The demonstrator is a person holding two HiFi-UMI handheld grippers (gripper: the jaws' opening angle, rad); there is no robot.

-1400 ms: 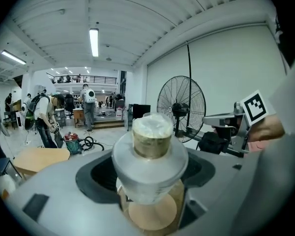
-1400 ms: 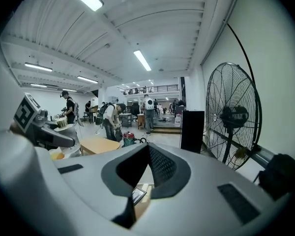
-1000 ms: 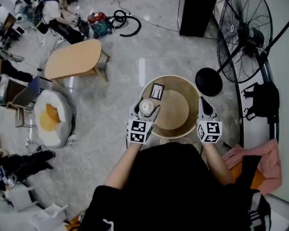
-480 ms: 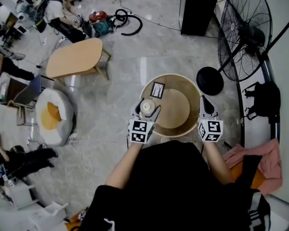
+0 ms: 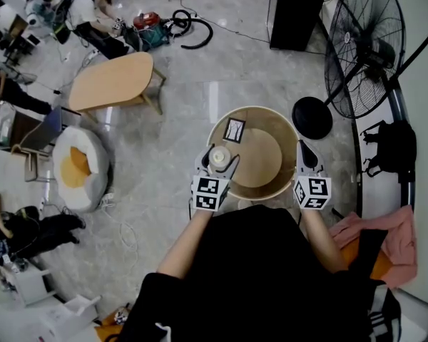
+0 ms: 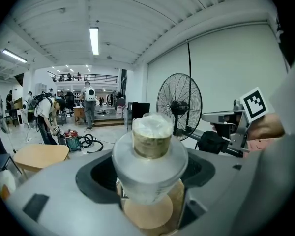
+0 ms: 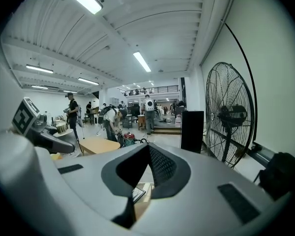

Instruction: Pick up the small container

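Small container (image 5: 217, 155): held in the left gripper (image 5: 215, 164) over the left edge of the round wooden bench (image 5: 264, 164), directly in front of the person.

Left gripper: clenched on the small container. Its own view shows the jaws pressed against the lower body, with the wrapped top (image 6: 151, 127) standing above them.

Right gripper (image 5: 303, 152): jaws together and holding nothing, parked at the bench's right rim, well apart from the container.

Lift: from the head view it is hard to tell whether the base has cleared the wood or is resting on it.

Handling: probably light. It looks like a clear, stiff-walled plastic pot with tan contents and a crinkled film cover. The smooth wall could slip under a loose pinch. The film top is soft and would likely dent or tear if squeezed.

Where to hold: on the body below the shoulder, as it is held now, with the pot kept upright so the contents stay level.

Count, task items: one small container and two grippers.

Count, bench: one round bench carrying one dark-framed card (image 5: 234, 130) near its far edge.

Count, surroundings: one large standing fan (image 5: 360, 48) to the right of the bench.
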